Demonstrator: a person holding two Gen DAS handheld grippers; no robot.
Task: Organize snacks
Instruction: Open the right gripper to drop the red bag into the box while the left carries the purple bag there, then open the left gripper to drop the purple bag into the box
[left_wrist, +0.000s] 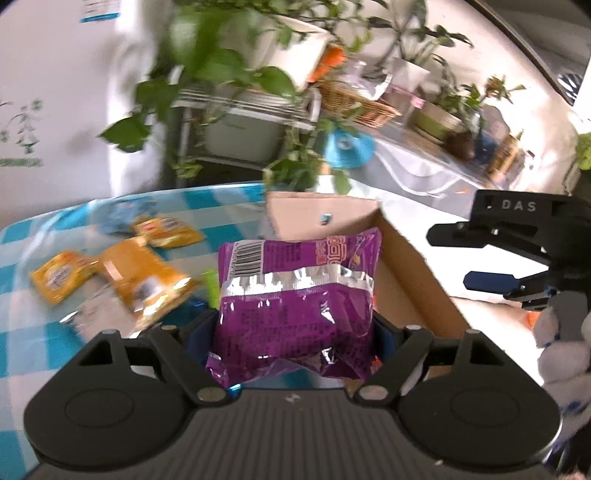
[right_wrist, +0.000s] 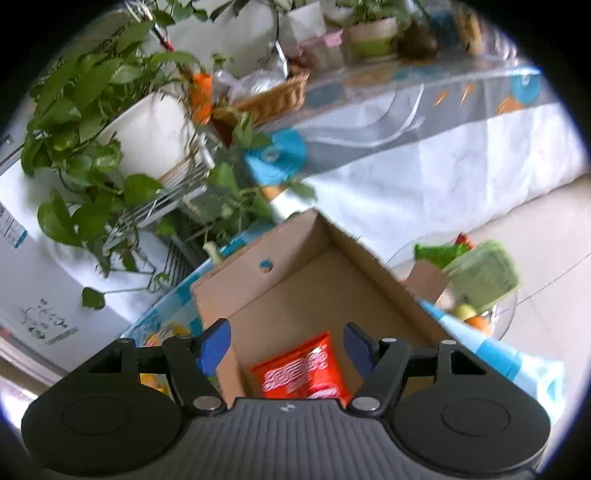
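Note:
A purple snack bag (left_wrist: 295, 295) stands upright between the blue pads of my left gripper (left_wrist: 291, 328), which is shut on it just in front of an open cardboard box (left_wrist: 332, 218). Yellow snack packets (left_wrist: 144, 280) lie to the left on the blue-checked tablecloth (left_wrist: 22, 332). My right gripper (left_wrist: 448, 256) hovers beside the box's right wall, held by a gloved hand (left_wrist: 561, 339). In the right wrist view the right gripper (right_wrist: 286, 345) is open over the box (right_wrist: 295, 280), with nothing between its fingers. A red snack packet (right_wrist: 303, 369) lies on the box floor below it.
Leafy potted plants (right_wrist: 144, 136) on a wire stand crowd the space behind the box. A glass bowl (right_wrist: 476, 277) with a green pack and fruit sits right of the box. A second table with a wicker basket (left_wrist: 354, 99) and pots stands further back.

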